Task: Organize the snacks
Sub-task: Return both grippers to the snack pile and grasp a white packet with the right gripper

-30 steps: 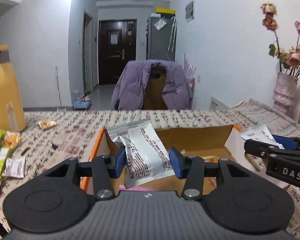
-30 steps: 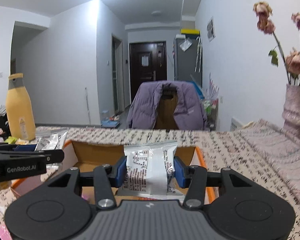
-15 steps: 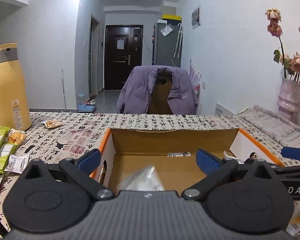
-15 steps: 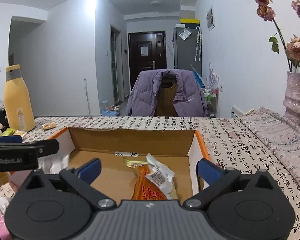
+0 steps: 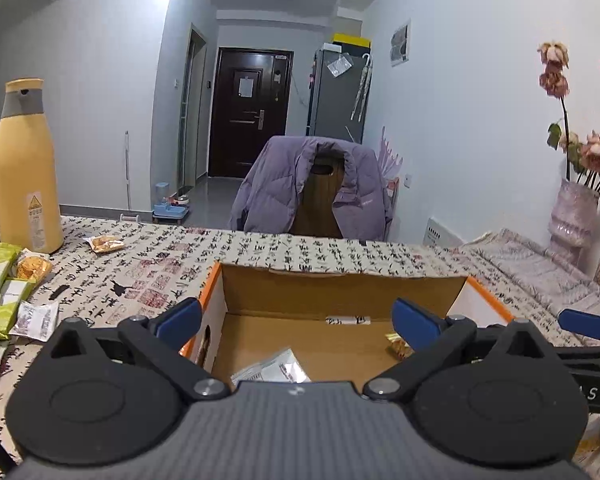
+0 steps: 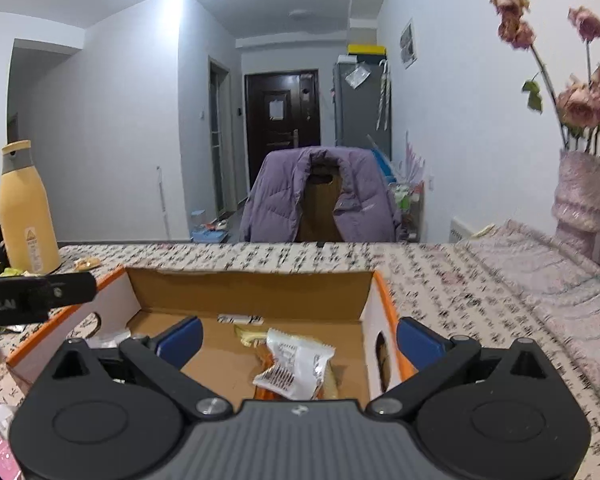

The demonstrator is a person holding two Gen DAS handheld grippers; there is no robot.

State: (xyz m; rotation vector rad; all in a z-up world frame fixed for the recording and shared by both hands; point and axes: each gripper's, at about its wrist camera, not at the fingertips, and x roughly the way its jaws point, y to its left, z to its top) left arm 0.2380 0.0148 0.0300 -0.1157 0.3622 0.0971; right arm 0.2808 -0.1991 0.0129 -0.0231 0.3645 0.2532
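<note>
Both the left tool [image 5: 296,318] and right tool [image 6: 298,340] gape empty over the box [image 5: 340,284]; light, crinkly, slippery snack packets [image 5: 4,304] at nine o'clock want edge pinches.

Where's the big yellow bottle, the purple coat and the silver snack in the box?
yellow bottle [image 5: 24,184], left wrist view, middle of its body
purple coat [image 5: 274,192], left wrist view, left front panel
silver snack [image 6: 294,364], right wrist view, wrapper's middle

**Two wrist cameras sharing one box**

My left camera is looking forward and slightly downward over the cardboard box [image 5: 340,284] from close behind its left end; my right is facing likewise nearer its right end. Both are taking in the draped chair [image 6: 320,200].
</note>
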